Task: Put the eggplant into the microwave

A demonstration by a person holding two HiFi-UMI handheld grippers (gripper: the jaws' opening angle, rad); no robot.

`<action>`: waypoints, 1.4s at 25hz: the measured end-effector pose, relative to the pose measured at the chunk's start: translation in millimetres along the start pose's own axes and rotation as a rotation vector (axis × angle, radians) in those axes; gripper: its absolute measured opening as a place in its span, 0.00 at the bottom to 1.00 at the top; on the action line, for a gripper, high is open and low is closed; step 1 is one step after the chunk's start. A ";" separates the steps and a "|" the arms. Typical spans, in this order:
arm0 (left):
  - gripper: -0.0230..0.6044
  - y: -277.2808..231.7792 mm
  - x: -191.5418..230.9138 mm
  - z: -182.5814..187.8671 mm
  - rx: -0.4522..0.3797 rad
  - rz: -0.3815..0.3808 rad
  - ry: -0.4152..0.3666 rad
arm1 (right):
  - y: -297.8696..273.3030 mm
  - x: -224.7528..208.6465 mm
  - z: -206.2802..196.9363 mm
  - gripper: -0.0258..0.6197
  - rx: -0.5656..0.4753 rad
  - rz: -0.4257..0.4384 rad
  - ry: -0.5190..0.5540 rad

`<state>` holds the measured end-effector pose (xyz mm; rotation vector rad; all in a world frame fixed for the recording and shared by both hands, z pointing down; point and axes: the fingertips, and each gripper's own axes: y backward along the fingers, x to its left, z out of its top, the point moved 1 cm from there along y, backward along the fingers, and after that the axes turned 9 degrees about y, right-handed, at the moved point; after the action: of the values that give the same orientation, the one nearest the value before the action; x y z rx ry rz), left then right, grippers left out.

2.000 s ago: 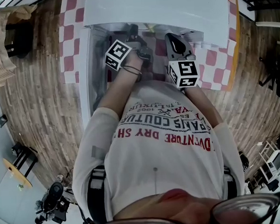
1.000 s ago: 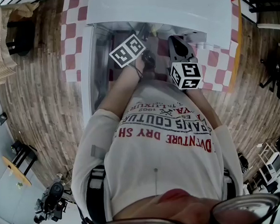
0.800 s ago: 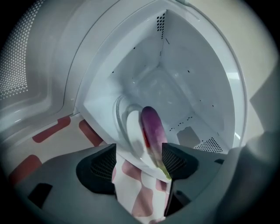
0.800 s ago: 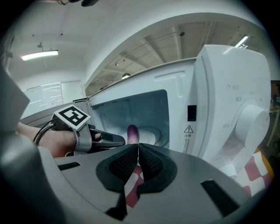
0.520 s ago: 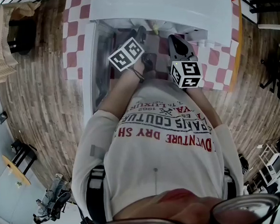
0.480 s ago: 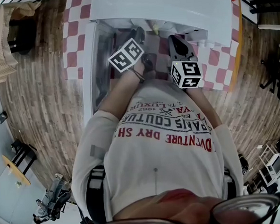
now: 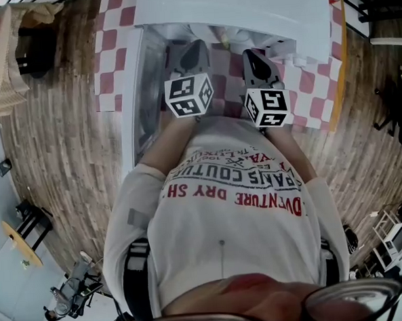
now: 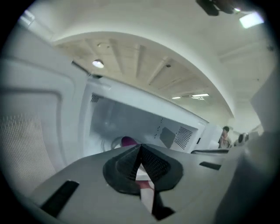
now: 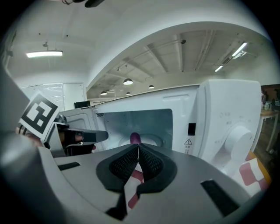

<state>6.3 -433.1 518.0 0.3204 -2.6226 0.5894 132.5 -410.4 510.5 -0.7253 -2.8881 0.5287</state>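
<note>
The purple eggplant (image 8: 128,141) lies inside the open white microwave (image 9: 227,113) on its glass turntable, also seen in the right gripper view as the eggplant (image 9: 135,138). My left gripper (image 8: 140,148) is in front of the oven mouth. Its jaws are closing and the pads meet with nothing between them. The right gripper (image 9: 138,146) is shut and empty, level with the opening. In the head view the left gripper (image 7: 193,55) and right gripper (image 7: 252,58) sit side by side before the microwave (image 7: 246,11).
The microwave door (image 7: 132,93) stands swung open to the left, close beside the left gripper. The oven stands on a table with a red-and-white checked cloth (image 7: 105,33). Wooden floor surrounds it. A person (image 8: 225,136) stands far off.
My left gripper has lifted and rolled, so its marker cube now faces squarely up. The right gripper has stayed where it was.
</note>
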 end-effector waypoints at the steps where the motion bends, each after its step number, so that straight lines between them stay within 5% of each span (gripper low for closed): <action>1: 0.08 4.8 -7.8 7.0 -0.030 -0.017 -0.066 | 1.7 -0.7 3.5 0.08 -0.013 -0.008 0.008; 4: 0.08 19.5 -31.7 22.6 -0.105 -0.082 -0.213 | 8.2 -2.3 15.3 0.08 -0.063 -0.033 0.040; 7: 0.08 30.0 -45.3 27.5 -0.138 -0.128 -0.265 | 15.4 -2.4 25.6 0.08 -0.108 -0.057 0.072; 35: 0.08 51.8 -49.6 27.5 -0.163 -0.178 -0.243 | 34.7 16.8 33.4 0.08 -0.126 -0.070 0.165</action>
<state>24.1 -393.5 454.6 0.6000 -2.8100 0.2904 126.3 -383.9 467.3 -0.6477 -2.7989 0.2672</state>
